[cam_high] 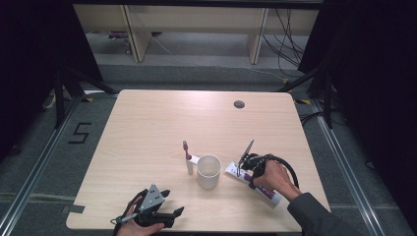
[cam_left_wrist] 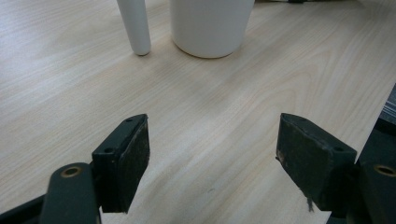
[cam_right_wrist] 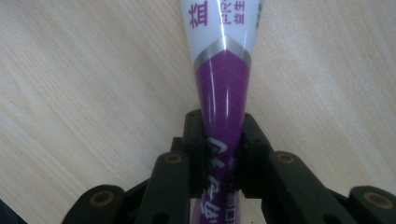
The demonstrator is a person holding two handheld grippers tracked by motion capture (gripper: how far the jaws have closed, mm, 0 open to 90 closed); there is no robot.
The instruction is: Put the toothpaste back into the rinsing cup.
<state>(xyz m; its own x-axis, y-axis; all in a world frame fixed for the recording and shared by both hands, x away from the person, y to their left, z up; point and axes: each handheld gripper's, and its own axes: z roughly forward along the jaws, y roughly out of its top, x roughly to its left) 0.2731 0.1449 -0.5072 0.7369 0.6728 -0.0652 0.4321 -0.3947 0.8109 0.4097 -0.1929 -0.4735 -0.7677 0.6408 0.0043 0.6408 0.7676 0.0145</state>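
**Two grippers at a pale wooden desk, one clamped on a toothpaste tube**

Two hand-held grippers work over a light wood desk [cam_high: 147,123], seen from above. At the near left edge, the person's left hand [cam_high: 140,227] comes in from the bottom and holds the left gripper [cam_high: 172,204] low over the desk, pointing toward the right, with a grey three-cornered plate on top. Its jaws stand wide apart with nothing between them; in the left gripper view they frame bare wood grain, and beyond them stand the base of a white cup [cam_left_wrist: 211,25] and the white end of a toothbrush handle [cam_left_wrist: 135,25].

Near the middle of the desk, the toothbrush [cam_high: 188,156] lies just left of the cup [cam_high: 208,171], its purple-bristled head pointing away from the person.

To the right, the right hand [cam_high: 273,177], in a grey sleeve, reaches in from the bottom right corner and angles the right gripper [cam_high: 244,167] toward the cup. Its jaws are closed tight on a toothpaste tube [cam_high: 265,191], which lies on the desk just right of the cup, running toward the near right corner. In the right gripper view, the tube [cam_right_wrist: 223,88] is pinched at its flat purple end. A silver chevron band divides purple from white. Purple Chinese characters show on the white part, including 益; white lettering between the jaws is too hidden to read.
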